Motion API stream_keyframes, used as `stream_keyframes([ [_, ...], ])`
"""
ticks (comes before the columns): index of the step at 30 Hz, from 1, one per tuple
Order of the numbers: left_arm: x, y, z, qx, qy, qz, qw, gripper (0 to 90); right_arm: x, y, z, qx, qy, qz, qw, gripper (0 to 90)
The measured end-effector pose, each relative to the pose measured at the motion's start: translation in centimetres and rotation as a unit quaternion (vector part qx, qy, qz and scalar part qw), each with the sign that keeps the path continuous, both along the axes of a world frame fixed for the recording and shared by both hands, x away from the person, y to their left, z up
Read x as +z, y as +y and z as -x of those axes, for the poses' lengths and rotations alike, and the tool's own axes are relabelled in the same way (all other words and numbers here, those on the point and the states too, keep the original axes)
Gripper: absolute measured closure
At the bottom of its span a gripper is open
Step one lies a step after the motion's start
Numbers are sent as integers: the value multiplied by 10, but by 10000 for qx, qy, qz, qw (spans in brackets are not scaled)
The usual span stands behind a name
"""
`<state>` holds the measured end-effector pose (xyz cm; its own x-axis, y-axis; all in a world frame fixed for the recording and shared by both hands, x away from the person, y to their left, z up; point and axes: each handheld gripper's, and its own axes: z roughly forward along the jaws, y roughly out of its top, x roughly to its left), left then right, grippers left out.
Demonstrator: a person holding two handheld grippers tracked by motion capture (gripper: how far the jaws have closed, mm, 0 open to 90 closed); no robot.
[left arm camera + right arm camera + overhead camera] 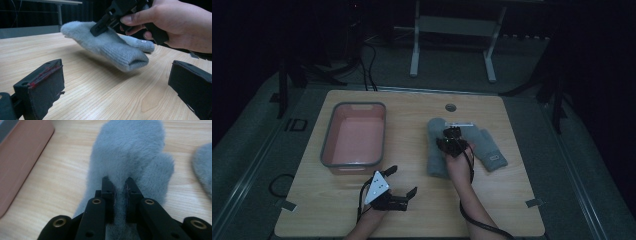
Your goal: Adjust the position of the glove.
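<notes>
The right gripper (119, 185) pinches a fold of the grey mitten (130, 152), clamped on it and lifting it off the table (82, 82), right of the bin (354, 134). The left gripper (401, 181) rests near the bin, jaws apart and empty.

The pink tray (20, 157) ran off the right gripper view's left edge, the second mitten (203, 167) off its right; the right gripper (119, 187) covered the held mitten's (130, 152) cuff.
</notes>
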<state>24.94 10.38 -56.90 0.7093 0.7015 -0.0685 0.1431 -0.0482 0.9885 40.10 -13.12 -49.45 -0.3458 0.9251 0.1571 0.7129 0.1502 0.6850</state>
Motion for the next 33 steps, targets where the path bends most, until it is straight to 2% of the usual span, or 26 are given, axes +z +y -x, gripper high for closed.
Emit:
stream_keyframes([
  [4, 0, 0, 0, 9, 21, 39, 10000, 6, -16, 1, -3, 42, 275, 57, 9996, 802],
  [5, 0, 0, 0, 9, 21, 39, 10000, 6, -16, 1, -3, 42, 275, 57, 9996, 802],
  [6, 0, 1, -1, 7, 34, 49, 10000, 6, -24, 3, -5, 91, 315, 163, 9993, 799],
  [8, 0, 1, -1, 6, 40, 53, 10000, 6, -33, 4, -7, 86, 411, 198, 9989, 795],
  [12, 0, 1, 0, 3, 29, 44, 10000, 6, -42, 5, -7, 50, 382, 233, 9990, 778],
  [17, 0, 1, 0, -2, 27, 49, 10000, 6, -45, 4, -7, 153, 361, 255, 9989, 669],
  [20, 0, 1, -1, -1, 42, 64, 10000, 6, -43, 2, -7, 200, 381, 150, 9990, 618],
  [24, 0, 1, -1, 3, 55, 89, 9999, 6, -32, -5, -6, 449, 307, 64, 9985, 523],
  [26, 0, 1, -1, 2, 55, 92, 9999, 6, -23, -11, -5, 679, 87, 30, 9976, 465],
  [28, 0, 1, -1, 1, 60, 95, 9999, 6, -13, -20, -6, 843, -86, 124, 9963, 462],
  [30, 0, 1, -1, 4, 60, 86, 9999, 6, -8, -26, -7, 915, -116, 27, 9957, 462],
  [32, 0, 1, -1, 7, 63, 97, 9999, 6, 5, -44, -10, 900, -294, 194, 9953, 467],
  [33, 0, 1, -1, 7, 65, 97, 9999, 6, 8, -49, -11, 913, -300, 195, 9952, 467],
])
